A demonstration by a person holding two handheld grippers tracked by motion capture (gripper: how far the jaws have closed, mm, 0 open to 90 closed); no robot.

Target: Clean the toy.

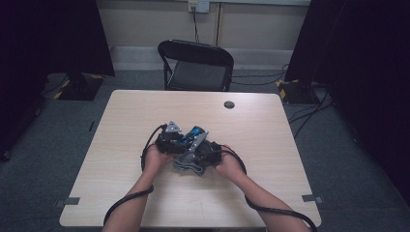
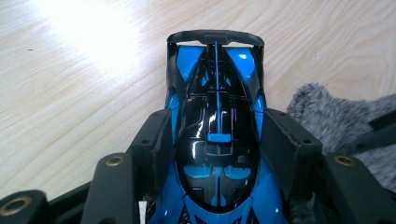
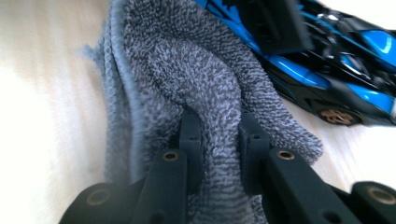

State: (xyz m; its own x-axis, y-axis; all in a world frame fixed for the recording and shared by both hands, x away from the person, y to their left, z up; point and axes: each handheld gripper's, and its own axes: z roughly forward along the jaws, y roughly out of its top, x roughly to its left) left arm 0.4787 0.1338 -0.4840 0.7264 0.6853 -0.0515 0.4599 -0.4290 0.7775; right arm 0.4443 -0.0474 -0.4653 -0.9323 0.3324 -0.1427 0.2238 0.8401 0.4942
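- Forearms come in from the near edge of the desk, each hand carrying a gripper, with black cables looping back off the front.
- Right gripper: its fingers are pressed hard together on a fold of grey terry cloth, the pile bunched up between the pads. From above, the cloth lies crumpled just in front of the hands, touching the car's flank.
- That cloth looks soft, limp and light; it will drape and drag rather than hold a shape, so a pinch on a thick fold, as now, seems the safest hold.
- Left gripper: the fingers stand part-way in, clamped on the two sides of a blue and black toy racing car around its middle, nose towards the gripper, rear wing pointing away.
- The car sits near the middle of the desk, between the two hands.
- I'd judge it rigid but light, glossy and slippery, with a thin rear wing that could snap; the broad flanks are the place to hold, never the wing.
- Farther off: a round dark grommet in the desk, then a black folding chair against the wall.
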